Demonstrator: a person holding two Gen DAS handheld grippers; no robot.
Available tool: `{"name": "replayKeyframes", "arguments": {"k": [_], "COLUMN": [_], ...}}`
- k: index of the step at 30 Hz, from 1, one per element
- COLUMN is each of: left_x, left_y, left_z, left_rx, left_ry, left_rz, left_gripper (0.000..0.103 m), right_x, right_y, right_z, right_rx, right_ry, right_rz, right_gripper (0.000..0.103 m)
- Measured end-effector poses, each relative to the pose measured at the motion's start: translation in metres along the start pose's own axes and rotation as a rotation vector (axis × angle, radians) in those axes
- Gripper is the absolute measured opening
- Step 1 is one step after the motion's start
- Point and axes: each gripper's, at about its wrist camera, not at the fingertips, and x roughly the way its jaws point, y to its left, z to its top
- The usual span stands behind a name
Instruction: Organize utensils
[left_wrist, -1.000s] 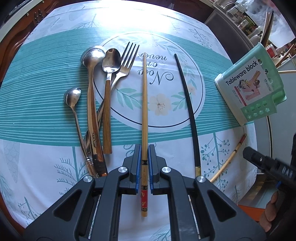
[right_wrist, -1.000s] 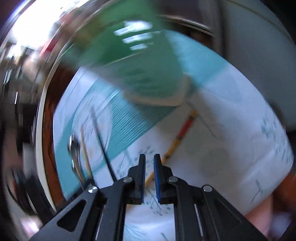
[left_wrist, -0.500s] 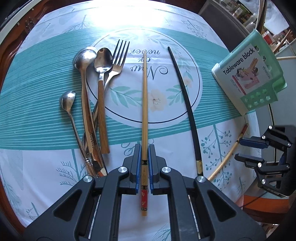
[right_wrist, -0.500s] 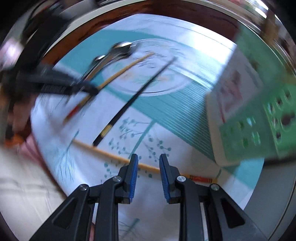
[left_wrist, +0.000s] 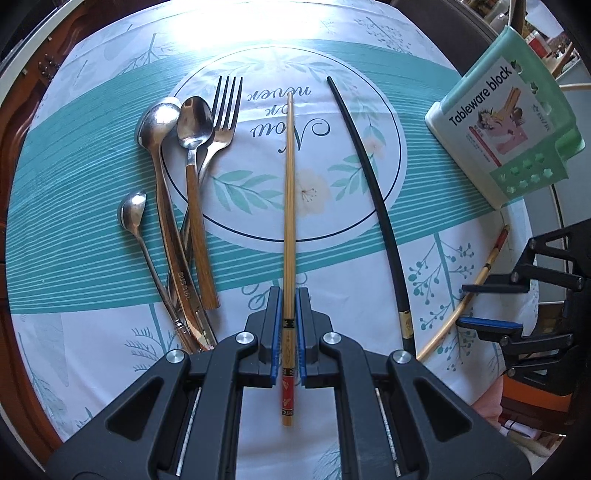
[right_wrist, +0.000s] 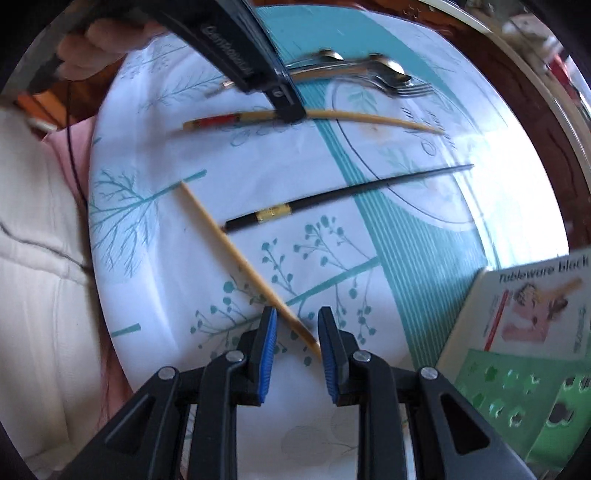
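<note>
My left gripper (left_wrist: 287, 295) is shut on a bamboo chopstick (left_wrist: 289, 206) with a red end, which lies lengthwise on the tablecloth; it also shows in the right wrist view (right_wrist: 369, 119). My right gripper (right_wrist: 295, 317) is open, its jaws on either side of a second bamboo chopstick (right_wrist: 229, 243), which also shows in the left wrist view (left_wrist: 476, 280). A black chopstick (left_wrist: 373, 184) lies between the two. Three spoons (left_wrist: 188, 122) and a fork (left_wrist: 225, 107) lie bunched at the left. A green tableware block (left_wrist: 506, 129) holder stands at the right.
A white and teal printed tablecloth (left_wrist: 92, 155) covers the round table, with a dark wood rim (left_wrist: 14, 110) around it. The right gripper's body (left_wrist: 535, 302) shows at the right edge of the left wrist view. The person's pale clothing (right_wrist: 40, 295) lies beyond the table edge.
My right gripper has opened wider and come down over the second bamboo chopstick. My left gripper stays shut on its chopstick and has moved little.
</note>
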Motion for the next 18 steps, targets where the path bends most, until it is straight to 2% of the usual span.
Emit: {"name": "replayKeyframes", "arguments": {"k": [4,7,12,18], "left_x": [0.004,0.004,-0.026,-0.067], "left_y": [-0.015,-0.025,-0.043,-0.061], "left_z": [0.002,0.001,-0.005,-0.005], "left_rx": [0.023,0.034,0.08,0.1], "left_ry": [0.004,-0.001,-0.141,-0.275], "left_rz": [0.018,-0.018,0.0,0.034], "left_gripper": [0.005,0.005,0.004,0.004], "right_x": [0.004,0.003,-0.023,-0.056], "right_y": [-0.008,-0.006,-0.009,-0.043], "right_z": [0.006,0.009,0.001,-0.023], "right_rx": [0.066,0.066,0.148,0.377], "right_ry": [0.033,0.024,-0.119,-0.307], "right_rz": [0.043,0.009,0.059,0.127], "right_gripper": [0.014,0.006,0.005,0.005]}}
